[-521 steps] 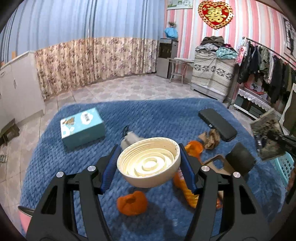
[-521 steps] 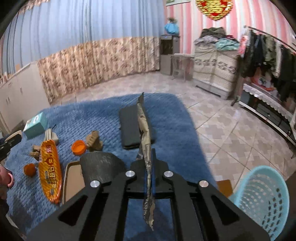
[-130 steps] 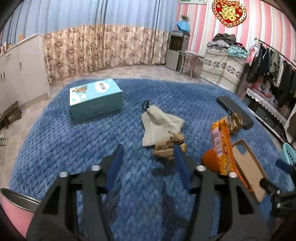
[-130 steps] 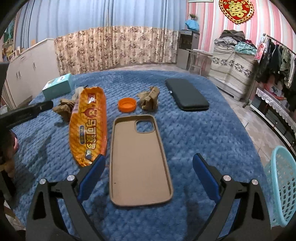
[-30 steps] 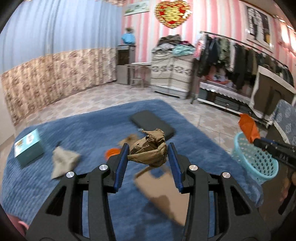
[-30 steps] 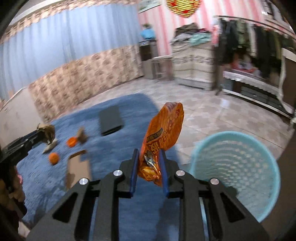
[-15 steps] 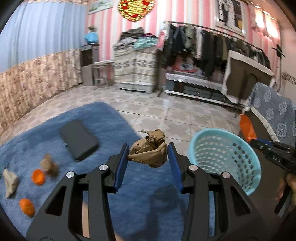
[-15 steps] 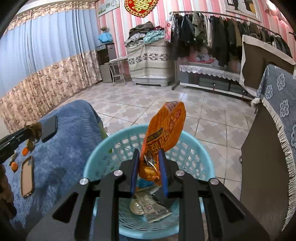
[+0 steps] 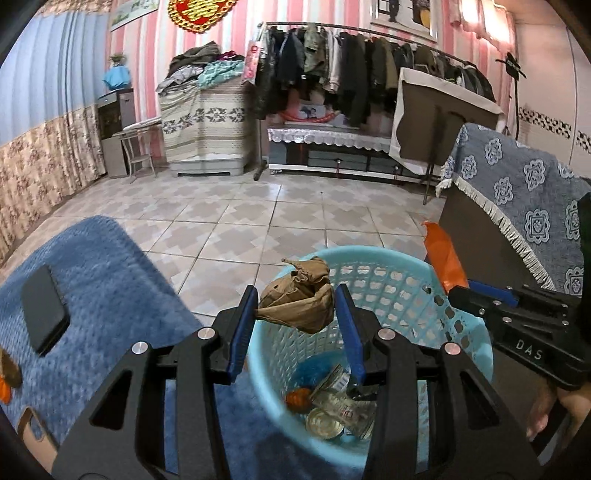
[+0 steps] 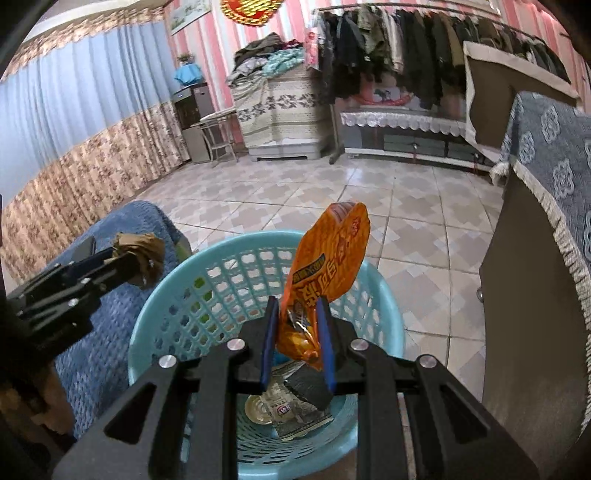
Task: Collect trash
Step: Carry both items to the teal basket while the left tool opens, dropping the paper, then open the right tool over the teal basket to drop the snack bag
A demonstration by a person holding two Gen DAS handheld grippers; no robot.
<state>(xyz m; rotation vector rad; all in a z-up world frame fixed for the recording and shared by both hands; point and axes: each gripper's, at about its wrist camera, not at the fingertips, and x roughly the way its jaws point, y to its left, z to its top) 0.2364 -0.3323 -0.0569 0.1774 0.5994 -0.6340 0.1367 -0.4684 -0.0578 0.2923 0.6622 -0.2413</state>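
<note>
- Since half a second ago the left gripper [image 9: 295, 314], clamped on a crumpled brown paper wad [image 9: 299, 297], has moved over the turquoise basket [image 9: 402, 269].
- Right gripper [image 10: 295, 332] pinches the orange snack bag [image 10: 328, 254] above the basket.
- Basket holds a can lid [image 9: 325, 422], wrappers and an orange scrap.

Tiled floor [image 9: 295, 210] under blue rug [image 9: 110, 280] and basket [image 9: 406, 280].

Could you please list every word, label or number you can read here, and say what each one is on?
"DAS": white letters on the black body of the right gripper.
Orange snack wrapper: large printed characters, not legible.
Flattened label in the blue basket: red logo, too small to read.
Red-and-gold wall ornament: not readable.
</note>
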